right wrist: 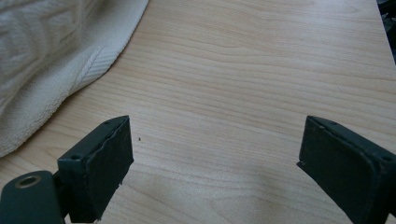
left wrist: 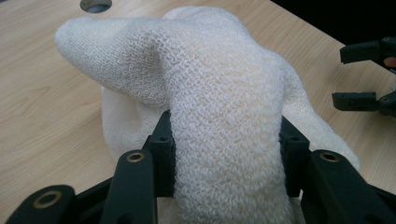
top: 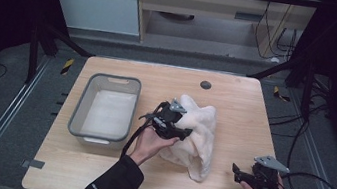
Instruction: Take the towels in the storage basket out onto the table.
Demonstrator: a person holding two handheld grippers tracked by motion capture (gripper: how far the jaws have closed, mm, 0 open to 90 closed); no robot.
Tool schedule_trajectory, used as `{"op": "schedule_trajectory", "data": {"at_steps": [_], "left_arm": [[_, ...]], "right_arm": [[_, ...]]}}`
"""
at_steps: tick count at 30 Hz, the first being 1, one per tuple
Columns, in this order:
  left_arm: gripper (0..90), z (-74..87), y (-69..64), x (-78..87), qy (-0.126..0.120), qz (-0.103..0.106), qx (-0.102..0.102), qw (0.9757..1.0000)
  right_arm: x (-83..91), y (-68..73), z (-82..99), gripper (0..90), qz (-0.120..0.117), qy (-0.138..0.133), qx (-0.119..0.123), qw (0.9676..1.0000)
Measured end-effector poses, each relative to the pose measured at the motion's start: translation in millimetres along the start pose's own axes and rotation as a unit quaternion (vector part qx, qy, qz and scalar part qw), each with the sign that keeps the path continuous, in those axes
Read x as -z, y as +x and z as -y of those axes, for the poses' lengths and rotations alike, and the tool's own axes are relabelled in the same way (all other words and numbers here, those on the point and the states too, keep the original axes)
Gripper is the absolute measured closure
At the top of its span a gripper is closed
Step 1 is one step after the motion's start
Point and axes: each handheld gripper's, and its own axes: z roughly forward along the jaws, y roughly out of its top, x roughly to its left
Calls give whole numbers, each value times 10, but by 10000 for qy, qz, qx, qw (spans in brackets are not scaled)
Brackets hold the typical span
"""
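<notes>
The cream-white knitted towel [top: 196, 131] is bunched mid-counter [top: 237, 97], right of the grey plastic tub [top: 86, 97]; a thick fold is clamped in the left claw [left wrist: 227, 161] for lifting, while the right claw [right wrist: 215, 163] is held apart nearby, kept ready.

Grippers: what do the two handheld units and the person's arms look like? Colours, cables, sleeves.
Both are black, two-fingered units. The left gripper and the right gripper each carry a grey three-cornered plate on top and trail a black cable; the right one's cable loops wide over the floor. The fingers are flat, blocky black pads, with brass-coloured bushings at the linkage pivots. The left arm wears a black sleeve with a small pale marking.
</notes>
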Motion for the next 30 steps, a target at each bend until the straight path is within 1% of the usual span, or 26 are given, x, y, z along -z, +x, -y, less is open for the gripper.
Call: {"op": "schedule_trajectory", "data": {"at_steps": [1, 4, 8, 14, 16, 19, 21, 24, 25, 26, 27, 28, 30], "left_arm": [[520, 17, 2, -17, 19, 11, 27, 10000], [509, 65, 13, -65, 85, -2, 1, 10000], [482, 138, 26, -144, 178, 16, 52, 9998], [438, 226, 38, -230, 310, 32, 62, 9995], [416, 244, 40, -243, 352, 30, 27, 9994], [355, 266, 41, -253, 436, 114, -5, 9990], [323, 280, 44, -242, 447, 126, -48, 9989], [281, 289, 57, -199, 393, 175, 9, 9991], [267, 286, 68, -152, 409, 210, 15, 9989], [241, 287, 73, -124, 383, 199, 5, 9991], [236, 287, 73, -124, 383, 199, 5, 9991], [230, 287, 85, -57, 359, 178, -9, 9992], [218, 295, 107, 10, 304, 149, -33, 9994]], "right_arm": [[0, 0, 0, 97, -1, 4, -3, 10000], [-1, 1, 1, 96, -3, 8, 13, 10000], [-4, 0, 1, 96, -1, 6, 25, 10000], [-5, 3, 3, 96, 2, 11, 23, 10000], [-7, 2, 3, 95, 6, 18, 33, 10000], [-5, 2, 3, 95, 5, 13, 26, 10000], [-6, 2, 3, 94, 5, 16, 33, 10000], [-6, 3, 3, 94, 3, 15, 32, 10000], [-6, 2, 4, 94, 7, 15, 34, 10000], [-6, 2, 4, 93, 7, 13, 32, 10000], [-6, 2, 4, 93, 7, 13, 32, 10000], [-7, 3, 4, 92, 7, 18, 30, 10000], [-7, 4, 4, 91, 4, 16, 27, 10000]]}}
